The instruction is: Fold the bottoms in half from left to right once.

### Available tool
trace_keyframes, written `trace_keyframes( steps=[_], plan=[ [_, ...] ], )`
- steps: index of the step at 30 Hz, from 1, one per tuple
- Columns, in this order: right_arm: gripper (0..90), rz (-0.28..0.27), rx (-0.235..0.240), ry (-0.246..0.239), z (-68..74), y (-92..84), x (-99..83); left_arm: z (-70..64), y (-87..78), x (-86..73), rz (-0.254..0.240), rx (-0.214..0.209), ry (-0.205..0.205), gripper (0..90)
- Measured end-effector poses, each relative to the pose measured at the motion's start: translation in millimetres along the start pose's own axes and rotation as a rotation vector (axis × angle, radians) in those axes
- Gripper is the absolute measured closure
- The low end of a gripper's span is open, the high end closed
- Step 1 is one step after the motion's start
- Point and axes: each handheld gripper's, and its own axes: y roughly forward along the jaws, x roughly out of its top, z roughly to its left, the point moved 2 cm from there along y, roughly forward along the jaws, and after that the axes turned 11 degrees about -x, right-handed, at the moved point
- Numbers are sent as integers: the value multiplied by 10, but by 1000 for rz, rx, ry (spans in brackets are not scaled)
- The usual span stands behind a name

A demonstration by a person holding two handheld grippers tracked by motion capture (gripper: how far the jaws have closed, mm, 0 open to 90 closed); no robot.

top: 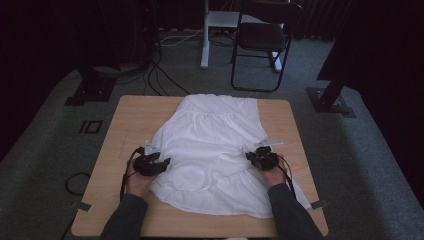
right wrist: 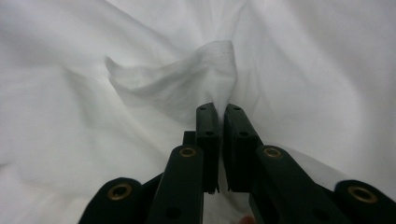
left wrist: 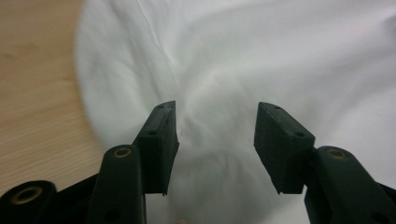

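White dress point(top: 212, 145) is spread across the table point(top: 130, 120), looks like it's about to get folded. The right tongs point(right wrist: 220, 108) are clenched on a pinched-up ridge of fabric, probably so that side can be lifted. The left tongs point(left wrist: 215, 122) sit released with cloth bunched between the jaws, pads not pressing yet. Dress lies between both tongs.

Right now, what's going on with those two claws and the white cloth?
Right gripper shut, pinching a fold of the white garment. Left gripper open over the cloth, nothing gripped. Garment spread on the table; nothing in the way.
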Motion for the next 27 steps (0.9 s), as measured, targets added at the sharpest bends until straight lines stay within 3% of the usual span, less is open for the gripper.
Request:
trace_keyframes(
  steps=[3, 6, 9, 10, 11, 13, 14, 15, 19, 21, 27],
  plan=[
    [868, -84, 19, -7, -42, -305, -33, -32, -265, -94, -37, -7, 8, 479],
    [872, -157, 7, 4, -142, -665, -122, -60, -477, -238, -57, -15, 7, 469],
    [879, -221, 10, 26, -298, -1003, -289, -119, -613, -401, -64, -49, 0, 455],
    [879, -221, 10, 26, -298, -1003, -289, -119, -613, -401, -64, -49, 0, 448],
    [878, -238, -20, 31, -452, -1234, -509, -156, -671, -530, -44, -48, 13, 439],
    [877, -238, -18, 39, -491, -1275, -579, -168, -682, -575, -37, -50, 9, 436],
    [875, -225, -26, 35, -585, -1327, -793, -188, -688, -654, -16, -57, 12, 429],
    [875, -225, -26, 35, -585, -1327, -793, -188, -688, -654, -16, -57, 12, 426],
    [844, -75, -47, 39, -689, -1174, -1161, -242, -636, -778, 15, -83, 7, 417],
    [713, -32, -70, 42, -700, -1143, -1228, -264, -577, -802, 36, -85, 12, 407],
    [553, -78, -152, 147, -789, -1243, -1114, -286, -411, -795, 80, -81, 27, 378]
  ],
)
